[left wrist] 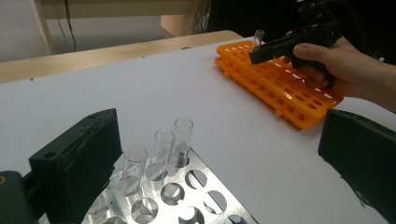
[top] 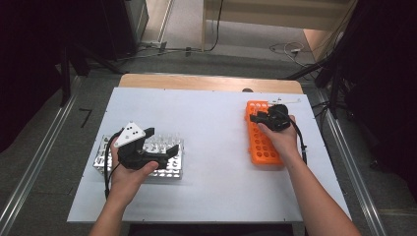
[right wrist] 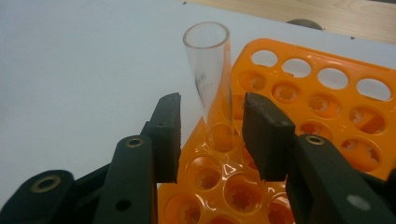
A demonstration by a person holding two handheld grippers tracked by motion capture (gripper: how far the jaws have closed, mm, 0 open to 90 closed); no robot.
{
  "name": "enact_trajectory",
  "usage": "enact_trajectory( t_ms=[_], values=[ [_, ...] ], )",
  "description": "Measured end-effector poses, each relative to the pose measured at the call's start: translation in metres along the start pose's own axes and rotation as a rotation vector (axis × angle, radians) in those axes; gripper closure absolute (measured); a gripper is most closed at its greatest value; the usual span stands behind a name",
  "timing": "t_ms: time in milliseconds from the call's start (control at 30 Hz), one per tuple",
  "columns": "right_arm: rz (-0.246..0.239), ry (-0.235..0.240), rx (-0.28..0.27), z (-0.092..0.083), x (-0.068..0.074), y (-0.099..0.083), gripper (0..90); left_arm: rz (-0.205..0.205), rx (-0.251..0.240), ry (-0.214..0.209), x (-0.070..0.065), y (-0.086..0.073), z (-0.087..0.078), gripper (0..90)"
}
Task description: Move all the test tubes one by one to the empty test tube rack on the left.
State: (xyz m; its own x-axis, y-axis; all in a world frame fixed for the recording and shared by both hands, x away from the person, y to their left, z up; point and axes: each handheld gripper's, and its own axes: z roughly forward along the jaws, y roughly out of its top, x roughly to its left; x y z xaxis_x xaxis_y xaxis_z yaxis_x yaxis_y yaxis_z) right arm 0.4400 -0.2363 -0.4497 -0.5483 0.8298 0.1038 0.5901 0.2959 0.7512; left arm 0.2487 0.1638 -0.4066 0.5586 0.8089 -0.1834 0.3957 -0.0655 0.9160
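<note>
Right tool (right wrist: 212, 135) sits at the far corner of the orange plastic tube rack (top: 260, 142), jaws narrowed to a small gap with the clear glass test tube (right wrist: 210, 79) standing between them. From the right gripper view I can see daylight on both sides of the tube, so I'd call it bracketed, not gripped yet. The tube is seated in a corner hole of the rack, its long axis near vertical with the open mouth leaning slightly away from the tool; the jaws cross it low, just above the rack top. That is the relation that matters: the tube is dead ahead and centred, so the next move is only a squeeze, then a lift straight along the tube's axis to clear the hole without tipping the rack. Left tool (top: 160, 150) hangs wide and empty over the perforated shiny metal rack (top: 174, 167) at the near left of the white worktop (top: 211, 147), where more clear tubes (left wrist: 163, 149) stand upright. Right hand is clearly the nearer one to the tube; the left is well apart.
</note>
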Motion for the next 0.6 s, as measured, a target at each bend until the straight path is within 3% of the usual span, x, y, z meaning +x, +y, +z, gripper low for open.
enact_trajectory(
  t_ms=[333,600],
  values=[
    [-0.010,-0.073,0.030,0.0060,0.0038,0.0021,71.7,0.003,0.002,-0.003,-0.0011,0.0001,0.0002,0.0],
    [-0.013,-0.099,0.016,0.0049,0.0068,0.0022,73.8,0.005,0.003,-0.007,-0.0013,0.0000,0.0007,0.0]
  ],
)
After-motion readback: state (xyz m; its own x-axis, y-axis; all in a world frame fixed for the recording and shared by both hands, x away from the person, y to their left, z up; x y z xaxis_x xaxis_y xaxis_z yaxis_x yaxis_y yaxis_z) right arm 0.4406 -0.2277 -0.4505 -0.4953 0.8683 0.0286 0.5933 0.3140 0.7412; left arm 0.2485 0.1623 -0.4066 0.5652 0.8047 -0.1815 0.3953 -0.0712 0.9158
